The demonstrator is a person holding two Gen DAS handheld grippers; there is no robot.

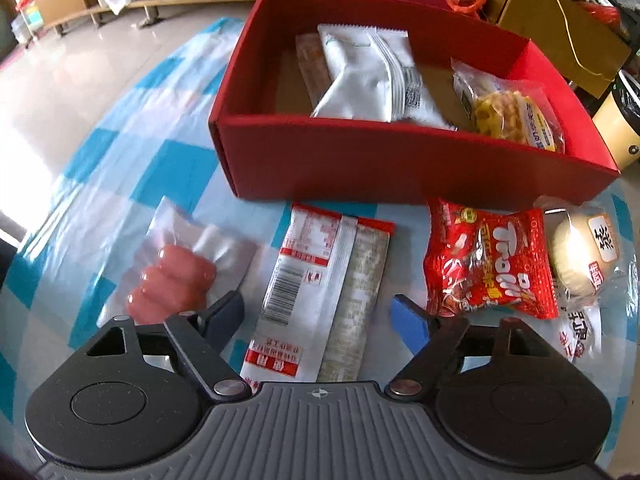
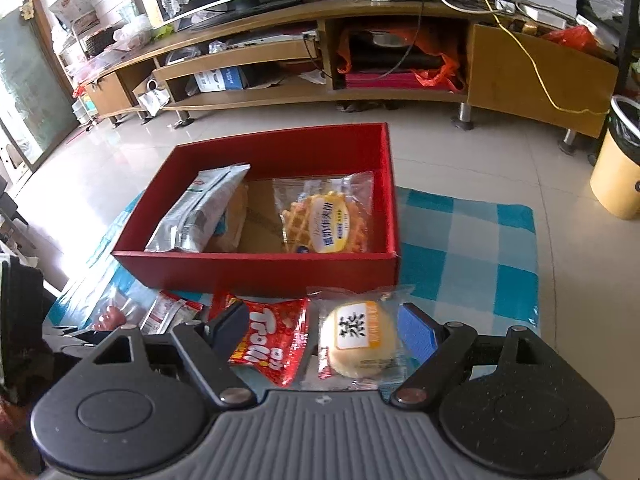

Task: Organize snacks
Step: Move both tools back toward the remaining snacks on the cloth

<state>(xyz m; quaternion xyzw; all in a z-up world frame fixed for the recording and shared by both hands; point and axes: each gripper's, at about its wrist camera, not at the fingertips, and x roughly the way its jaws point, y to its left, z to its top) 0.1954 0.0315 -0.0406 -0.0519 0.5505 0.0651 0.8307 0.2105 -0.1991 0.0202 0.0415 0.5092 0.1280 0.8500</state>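
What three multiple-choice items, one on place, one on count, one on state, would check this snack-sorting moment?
1. Where does the waffle packet lie?
A. Inside the red box
B. On the checked cloth
C. Between the right gripper's fingers

2. How many snack packets lie on the cloth in front of the box in the left wrist view?
A. Two
B. Four
C. Six

3. How does the left gripper stand over the long red-and-white packet?
A. Shut on it
B. Open, a finger on either side
C. Shut and empty

Key: 1 A, it rests on the box floor; 2 B, the sausage pack, long packet, red Trolli bag and bun; 3 B, both pads stand clear of it.
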